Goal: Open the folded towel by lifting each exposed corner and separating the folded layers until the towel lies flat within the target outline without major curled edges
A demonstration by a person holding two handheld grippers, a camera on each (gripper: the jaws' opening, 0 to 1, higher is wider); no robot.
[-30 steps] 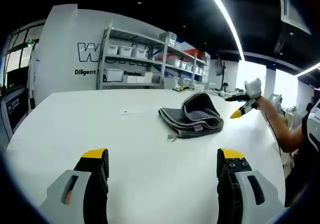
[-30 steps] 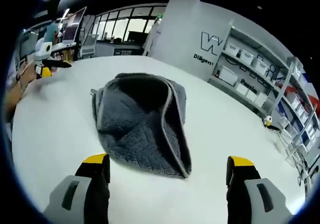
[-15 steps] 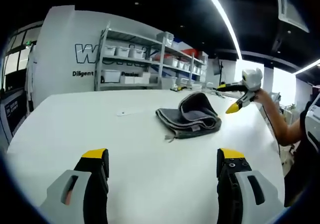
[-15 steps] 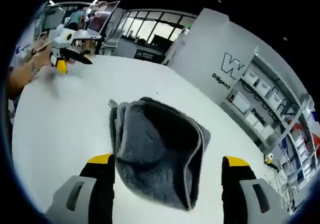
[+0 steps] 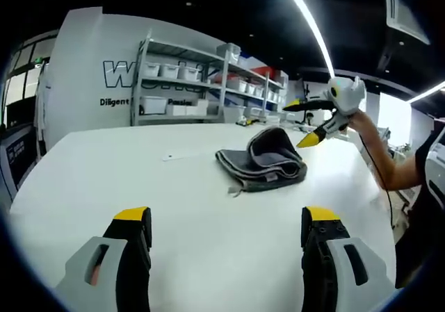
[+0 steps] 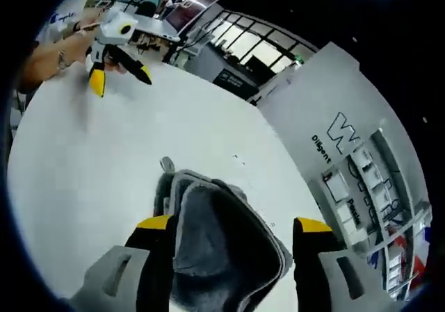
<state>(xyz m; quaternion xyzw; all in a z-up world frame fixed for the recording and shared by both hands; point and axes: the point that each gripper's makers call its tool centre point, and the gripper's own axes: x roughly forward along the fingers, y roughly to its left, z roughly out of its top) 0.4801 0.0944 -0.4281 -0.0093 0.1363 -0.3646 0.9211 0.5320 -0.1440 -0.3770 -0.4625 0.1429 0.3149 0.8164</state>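
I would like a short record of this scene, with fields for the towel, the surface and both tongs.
towel: thick grey plush towel, folded and bunched, top layer bulging up
surface: wide white table, towel lying on it
left tongs: yellow-tipped tongs, open, low over the table, apart from the towel
right tongs: yellow-tipped tongs, open, above the towel, which shows between the jaws
grasp: not yet begun

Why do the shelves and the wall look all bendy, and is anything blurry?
Left gripper view: the fisheye lens bows the shelves and the ceiling light strip; the grey towel looks sharp. Right gripper view: the picture is tilted, the wall lettering leans, and the towel between the tongs is soft and slightly blurred.
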